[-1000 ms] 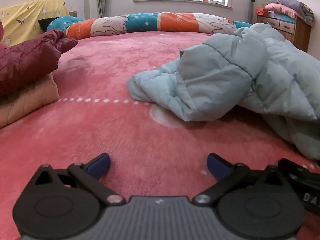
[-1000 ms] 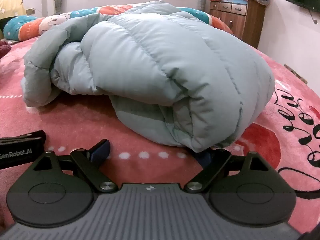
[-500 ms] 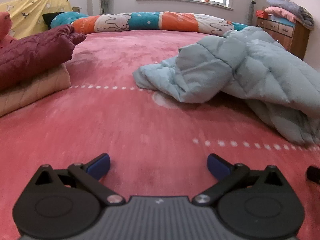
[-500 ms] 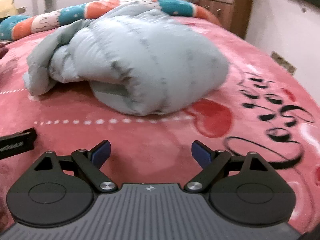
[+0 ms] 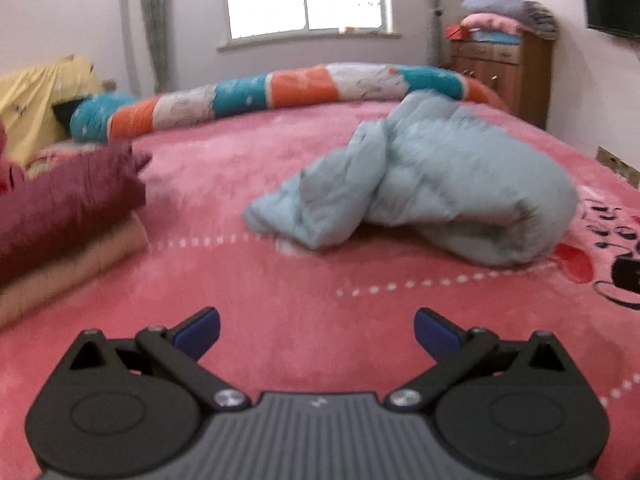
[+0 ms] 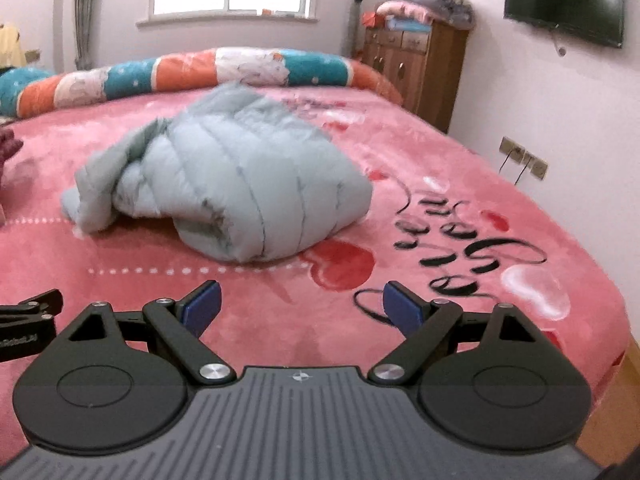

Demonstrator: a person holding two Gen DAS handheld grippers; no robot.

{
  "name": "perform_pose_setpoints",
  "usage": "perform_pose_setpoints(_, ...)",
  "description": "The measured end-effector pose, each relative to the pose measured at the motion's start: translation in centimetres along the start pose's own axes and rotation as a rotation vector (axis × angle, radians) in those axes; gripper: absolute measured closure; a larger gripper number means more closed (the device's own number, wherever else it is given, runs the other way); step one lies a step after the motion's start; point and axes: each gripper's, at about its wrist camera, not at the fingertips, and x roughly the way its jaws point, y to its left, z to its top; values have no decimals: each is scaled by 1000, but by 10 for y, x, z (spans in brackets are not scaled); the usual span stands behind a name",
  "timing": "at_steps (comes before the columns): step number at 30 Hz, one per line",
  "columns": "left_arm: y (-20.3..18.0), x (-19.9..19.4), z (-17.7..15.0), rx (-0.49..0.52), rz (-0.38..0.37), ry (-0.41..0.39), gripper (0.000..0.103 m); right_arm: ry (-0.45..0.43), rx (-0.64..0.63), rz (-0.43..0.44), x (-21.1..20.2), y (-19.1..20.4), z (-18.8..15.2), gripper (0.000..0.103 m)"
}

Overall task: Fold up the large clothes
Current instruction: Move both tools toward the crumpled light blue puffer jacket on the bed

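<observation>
With the left gripper [image 5: 317, 330] and right gripper [image 6: 301, 305] both spread wide, holding nothing and well short of the pale blue puffy jacket [image 6: 236, 196] bunched mid-bed [image 6: 460, 184], its springy padding may well uncurl and undo the fold.

Left tool [image 5: 316, 334] and right tool [image 6: 301, 305]: black linkage arms, blue pads, silver screws, ribbed grey housing
</observation>
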Motion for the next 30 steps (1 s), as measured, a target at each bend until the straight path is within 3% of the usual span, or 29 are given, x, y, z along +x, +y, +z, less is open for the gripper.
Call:
perform_pose_setpoints(13,20,-74,46,-48,-34,-87,0,-129,66,21,-57,1,27,0)
perform_pose_setpoints(30,46,-115,57,-88,-16,-174,0,-203,42,43,-84,1,35,0)
